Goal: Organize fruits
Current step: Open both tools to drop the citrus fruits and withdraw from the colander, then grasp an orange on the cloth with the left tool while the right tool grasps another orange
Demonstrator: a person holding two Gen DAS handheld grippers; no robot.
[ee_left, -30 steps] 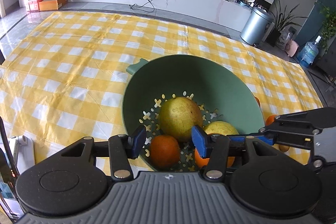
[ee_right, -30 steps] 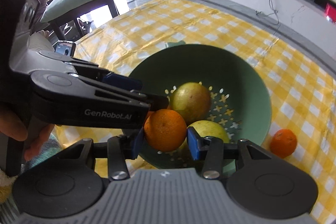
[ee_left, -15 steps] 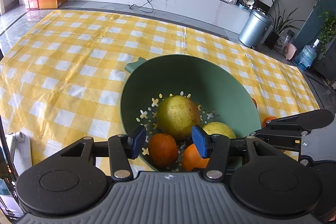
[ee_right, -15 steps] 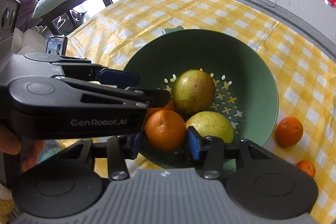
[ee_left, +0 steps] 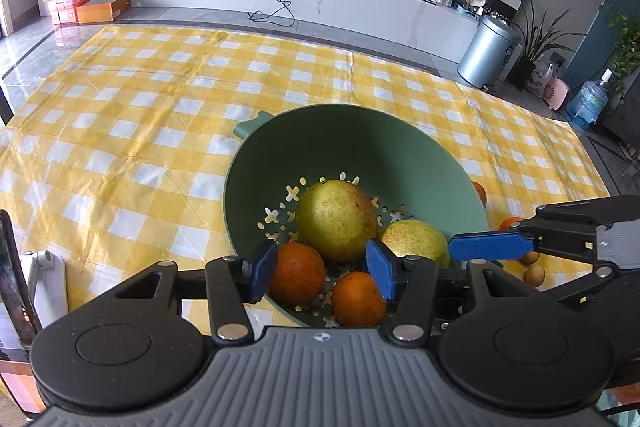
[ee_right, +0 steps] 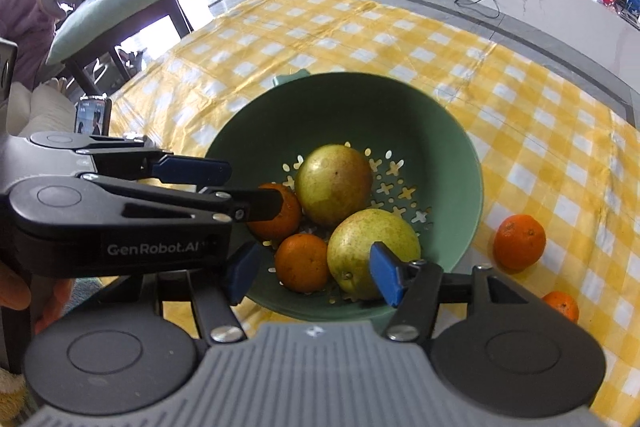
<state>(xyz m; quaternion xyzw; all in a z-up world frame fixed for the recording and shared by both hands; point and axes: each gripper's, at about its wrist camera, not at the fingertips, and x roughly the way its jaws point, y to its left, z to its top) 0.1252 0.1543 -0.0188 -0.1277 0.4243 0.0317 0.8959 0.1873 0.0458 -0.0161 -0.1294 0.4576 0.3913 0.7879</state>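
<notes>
Right wrist view: the right gripper [ee_right: 312,273] hangs over the near rim of a green colander bowl [ee_right: 452,163], fingers spread and empty. Inside lie two pears and two oranges; two more oranges [ee_right: 519,242] sit on the checked cloth to the right. The left gripper [ee_left: 320,273], also spread and empty, hovers beside it. The next pick probably calls for centring the fingers on one loose orange.

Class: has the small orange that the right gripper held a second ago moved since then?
Yes. The small orange left the open right gripper and lies in the green colander bowl, beside the yellow-green pear.
</notes>
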